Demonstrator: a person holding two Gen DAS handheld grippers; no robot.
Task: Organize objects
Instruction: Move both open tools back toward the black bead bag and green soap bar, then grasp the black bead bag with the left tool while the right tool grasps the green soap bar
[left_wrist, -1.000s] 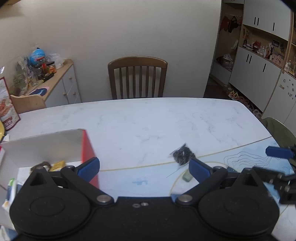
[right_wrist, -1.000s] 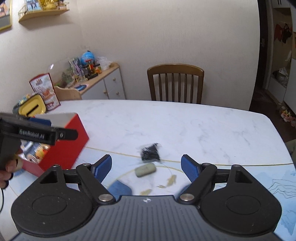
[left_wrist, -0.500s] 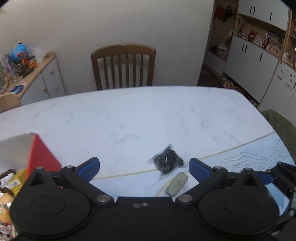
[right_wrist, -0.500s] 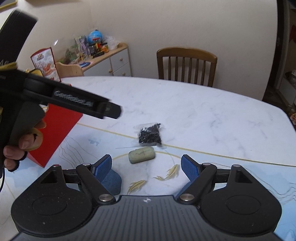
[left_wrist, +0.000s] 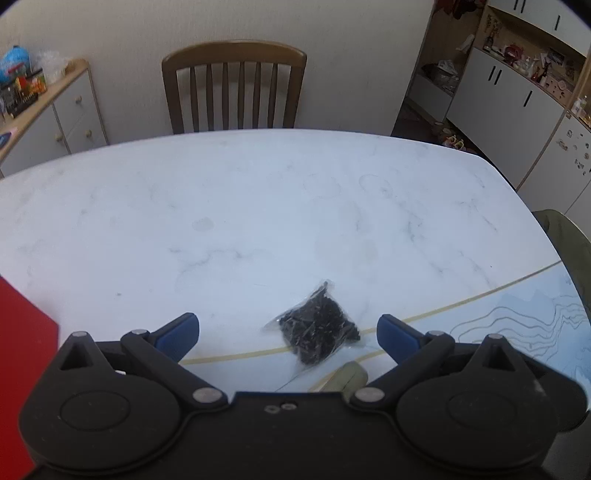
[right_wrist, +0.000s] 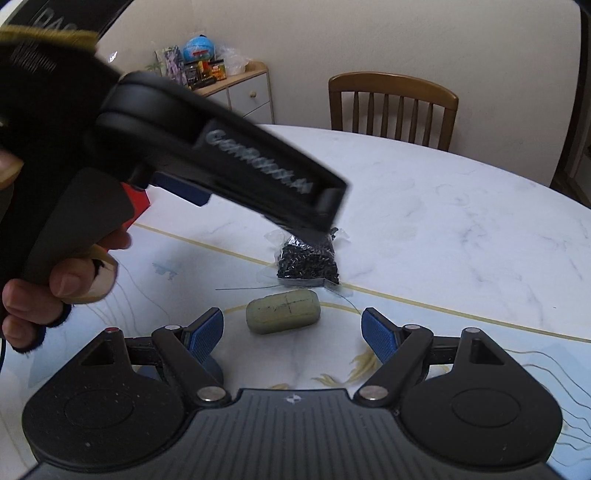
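Observation:
A small clear bag of black bits (left_wrist: 317, 328) lies on the white marble table (left_wrist: 258, 206), just ahead of my open left gripper (left_wrist: 287, 336) and between its blue pads. A grey-green oblong block (right_wrist: 283, 311) lies close in front of my open right gripper (right_wrist: 291, 332); the left wrist view shows only one end of the block (left_wrist: 351, 374). The bag (right_wrist: 308, 258) sits just beyond the block. In the right wrist view, one left-gripper finger (right_wrist: 266, 173) reaches across, its tip over the bag. A hand (right_wrist: 55, 284) holds that gripper.
A red box (left_wrist: 22, 369) stands at the left edge, showing as a sliver (right_wrist: 138, 197) in the right wrist view. A printed mat (right_wrist: 461, 332) covers the near table. A wooden chair (left_wrist: 232, 85) stands at the far side, beside a cluttered cabinet (right_wrist: 243, 92).
My left gripper swung right, away from the red box, and came over the bag. My right gripper moved closer to the grey-green block. Both stayed open.

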